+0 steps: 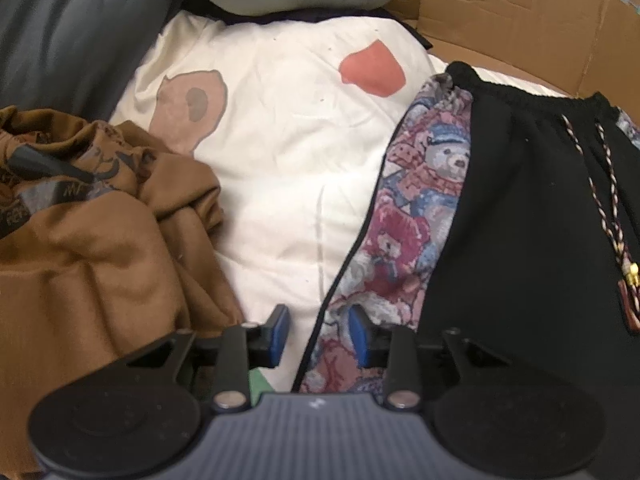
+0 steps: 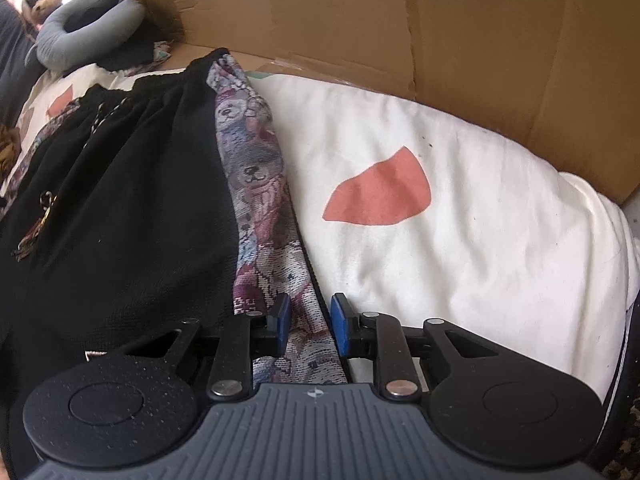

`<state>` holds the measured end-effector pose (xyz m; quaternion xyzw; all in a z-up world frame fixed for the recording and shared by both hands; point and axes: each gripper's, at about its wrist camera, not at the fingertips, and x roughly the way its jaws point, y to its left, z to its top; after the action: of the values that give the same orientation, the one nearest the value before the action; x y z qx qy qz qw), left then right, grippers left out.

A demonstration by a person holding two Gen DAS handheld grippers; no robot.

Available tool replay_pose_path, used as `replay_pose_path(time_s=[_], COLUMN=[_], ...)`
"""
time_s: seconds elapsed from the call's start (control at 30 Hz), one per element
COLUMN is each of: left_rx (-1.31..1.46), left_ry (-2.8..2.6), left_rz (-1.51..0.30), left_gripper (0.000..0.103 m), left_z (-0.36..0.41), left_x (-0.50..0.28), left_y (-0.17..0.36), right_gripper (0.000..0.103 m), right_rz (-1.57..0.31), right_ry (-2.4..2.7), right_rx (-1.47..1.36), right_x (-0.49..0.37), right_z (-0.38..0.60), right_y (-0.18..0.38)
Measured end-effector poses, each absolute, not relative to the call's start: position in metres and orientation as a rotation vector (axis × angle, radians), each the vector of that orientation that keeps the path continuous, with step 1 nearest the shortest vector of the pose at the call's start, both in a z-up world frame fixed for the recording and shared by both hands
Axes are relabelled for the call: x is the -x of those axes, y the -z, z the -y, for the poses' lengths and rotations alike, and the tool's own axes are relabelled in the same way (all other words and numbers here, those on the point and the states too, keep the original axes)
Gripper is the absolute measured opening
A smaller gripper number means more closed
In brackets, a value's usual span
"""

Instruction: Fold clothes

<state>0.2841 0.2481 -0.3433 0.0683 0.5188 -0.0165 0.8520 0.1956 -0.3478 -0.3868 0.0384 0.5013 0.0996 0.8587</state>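
Black shorts (image 1: 520, 220) with teddy-bear patterned side strips (image 1: 400, 220) lie flat on a cream duvet, waistband away from me, a braided drawstring (image 1: 612, 200) on top. My left gripper (image 1: 320, 330) is open, low over the shorts' left edge: the strip's black-piped border runs between its blue pads and neither pad presses on it. In the right wrist view the shorts (image 2: 140, 200) fill the left half. My right gripper (image 2: 311, 320) straddles the right bear strip (image 2: 264, 208), jaws narrowly apart, the cloth lying flat between the pads, not bunched.
A crumpled brown garment (image 1: 100, 260) lies left of the shorts. The cream duvet (image 2: 480, 240) has salmon patches. Cardboard walls (image 2: 400, 20) stand behind and to the right. A grey neck pillow (image 2: 80, 28) and a dark grey cushion (image 1: 60, 32) lie at the far end.
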Motion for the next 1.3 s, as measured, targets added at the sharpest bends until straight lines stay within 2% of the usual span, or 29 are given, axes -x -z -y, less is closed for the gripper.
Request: replay_pose_path(time_s=[0.07,0.17,0.2,0.23,0.27,0.4,0.93,1.13,1.3], left_rx=[-0.111,-0.111,-0.112,-0.112,-0.122,-0.054,-0.145,-0.115,-0.094], left_ry=[0.059,0.06,0.06,0.06,0.055,0.075,0.006,0.023,0.047], left_rz=[-1.086,-1.084,-1.086,-1.088,-1.087,-1.1,-1.1,-1.058,-1.026], left_gripper=[0.046,0.045,0.044,0.042,0.039,0.002,0.002,0.019,0.019], left_z=[-0.25,-0.251,-0.251,-0.252,-0.251,-0.26,-0.258,-0.255,-0.245], left_x=[-0.283,-0.283,-0.283,-0.284,-0.284,-0.285,-0.29,-0.291,-0.307], left_y=[0.343,0.344,0.344,0.345,0.345,0.341,0.343,0.326,0.32], right_gripper=[0.027,0.026,0.023,0.014,0.01,0.001,0.001,0.007,0.007], right_rz=[-1.065,-1.081,-1.083,-1.085,-1.086,-1.098,-1.117,-1.063,-1.031], right_ry=[-0.212,-0.221,-0.225,-0.231,-0.237,-0.241,-0.18,-0.199,-0.221], right_rx=[-0.098,-0.094,-0.086,-0.076,-0.064,-0.043,0.074,-0.041,-0.003], right_x=[-0.198,-0.202,-0.202,-0.203,-0.203,-0.205,-0.205,-0.211,-0.229], right_z=[0.35,0.351,0.35,0.35,0.349,0.348,0.342,0.353,0.346], right_y=[0.389,0.39,0.39,0.39,0.39,0.386,0.385,0.366,0.361])
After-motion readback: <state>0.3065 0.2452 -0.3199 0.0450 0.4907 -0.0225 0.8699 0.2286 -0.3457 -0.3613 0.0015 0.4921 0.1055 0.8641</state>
